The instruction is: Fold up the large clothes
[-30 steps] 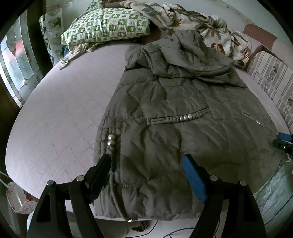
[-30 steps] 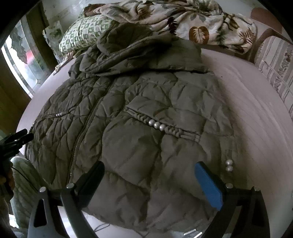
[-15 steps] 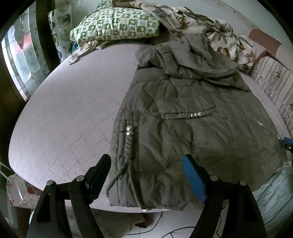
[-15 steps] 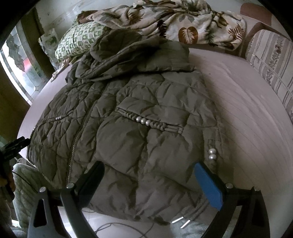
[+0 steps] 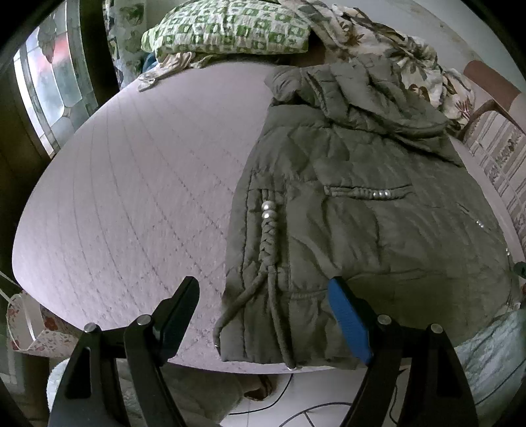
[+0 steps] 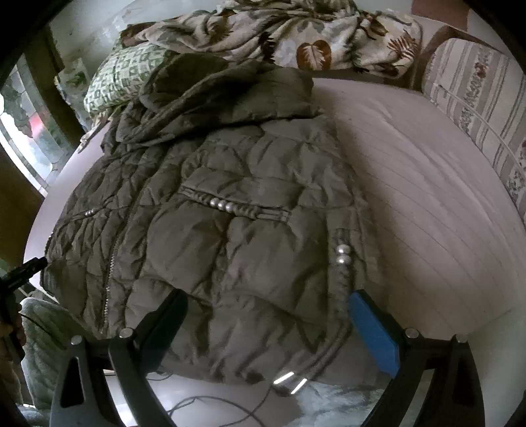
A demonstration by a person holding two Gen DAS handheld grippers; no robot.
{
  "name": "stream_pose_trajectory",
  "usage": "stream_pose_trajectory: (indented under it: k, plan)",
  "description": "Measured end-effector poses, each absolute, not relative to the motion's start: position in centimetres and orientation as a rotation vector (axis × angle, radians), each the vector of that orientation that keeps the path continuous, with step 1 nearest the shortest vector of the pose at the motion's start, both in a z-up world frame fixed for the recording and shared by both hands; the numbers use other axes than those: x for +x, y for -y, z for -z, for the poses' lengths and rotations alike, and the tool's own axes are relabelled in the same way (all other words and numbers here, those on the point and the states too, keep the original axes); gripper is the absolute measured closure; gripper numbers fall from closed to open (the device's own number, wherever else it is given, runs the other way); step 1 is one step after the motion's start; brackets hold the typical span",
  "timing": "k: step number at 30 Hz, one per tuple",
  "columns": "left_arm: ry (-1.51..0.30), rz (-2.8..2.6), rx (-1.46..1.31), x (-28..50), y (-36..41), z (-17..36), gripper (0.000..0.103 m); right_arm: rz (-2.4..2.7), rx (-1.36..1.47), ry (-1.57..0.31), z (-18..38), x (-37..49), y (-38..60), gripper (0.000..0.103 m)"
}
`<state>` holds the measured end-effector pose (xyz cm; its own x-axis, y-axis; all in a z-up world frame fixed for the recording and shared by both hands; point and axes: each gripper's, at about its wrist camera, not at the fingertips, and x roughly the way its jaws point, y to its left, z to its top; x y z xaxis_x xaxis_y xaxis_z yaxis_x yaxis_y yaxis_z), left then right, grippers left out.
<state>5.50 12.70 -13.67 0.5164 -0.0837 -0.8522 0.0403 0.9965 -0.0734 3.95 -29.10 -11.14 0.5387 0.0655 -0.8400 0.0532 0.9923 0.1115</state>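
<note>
Olive quilted jacket (image 5: 355,210) lies flat on pale mattress (image 5: 131,197), hood at far end by green-check pillow (image 5: 227,29) & leaf-print blanket (image 6: 296,36), hem at near edge. Left gripper (image 5: 263,305) is released, jaws wide, nothing btwn pads, over hem's left corner w/ braided cord (image 5: 269,243). Right gripper (image 6: 266,322) also released, jaws spread above hem's right part near pearl beads (image 6: 342,254), not clamping fabric

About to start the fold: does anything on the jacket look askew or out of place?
Yes. The jacket has its hood flopped crumpled over the shoulders, its hem overhangs the near edge of the bed, and its braided drawcords trail loose at both bottom corners.
</note>
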Motion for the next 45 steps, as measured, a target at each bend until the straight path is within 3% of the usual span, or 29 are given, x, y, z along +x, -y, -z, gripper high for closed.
stream_pose_trajectory:
  k: [8, 21, 31, 33, 35, 37, 41, 45]
  plan:
    - [-1.050, 0.084, -0.060, 6.1, -13.1, 14.8, 0.022, 0.018, 0.146, -1.020, 11.5, 3.8, 30.4, 0.003]
    - [-1.109, 0.106, -0.025, 6.9, -13.3, 17.2, 0.001, 0.050, 0.299, -1.120, 14.3, 4.7, 35.3, 0.003]
    - [-1.163, 0.153, -0.003, 8.9, -13.0, 17.7, 0.000, 0.017, 0.437, -1.142, 17.1, 5.7, 35.9, 0.004]
    - [-1.173, 0.154, -0.001, 9.4, -13.0, 17.8, 0.000, 0.008, 0.428, -1.141, 17.0, 5.7, 35.7, 0.012]
    - [-1.175, 0.161, 0.005, 9.8, -12.8, 17.8, 0.000, -0.031, 0.439, -1.134, 16.7, 5.7, 35.2, 0.036]
    - [-1.168, 0.170, 0.014, 9.8, -12.3, 17.9, 0.003, -0.038, 0.429, -1.133, 16.4, 5.7, 34.7, 0.044]
    - [-1.154, 0.227, 0.022, 9.2, -11.0, 17.4, 0.035, -0.037, 0.397, -1.128, 16.2, 5.6, 34.0, 0.055]
    - [-1.164, 0.243, 0.031, 9.5, -10.1, 17.1, 0.049, -0.035, 0.389, -1.124, 16.2, 5.5, 34.0, 0.056]
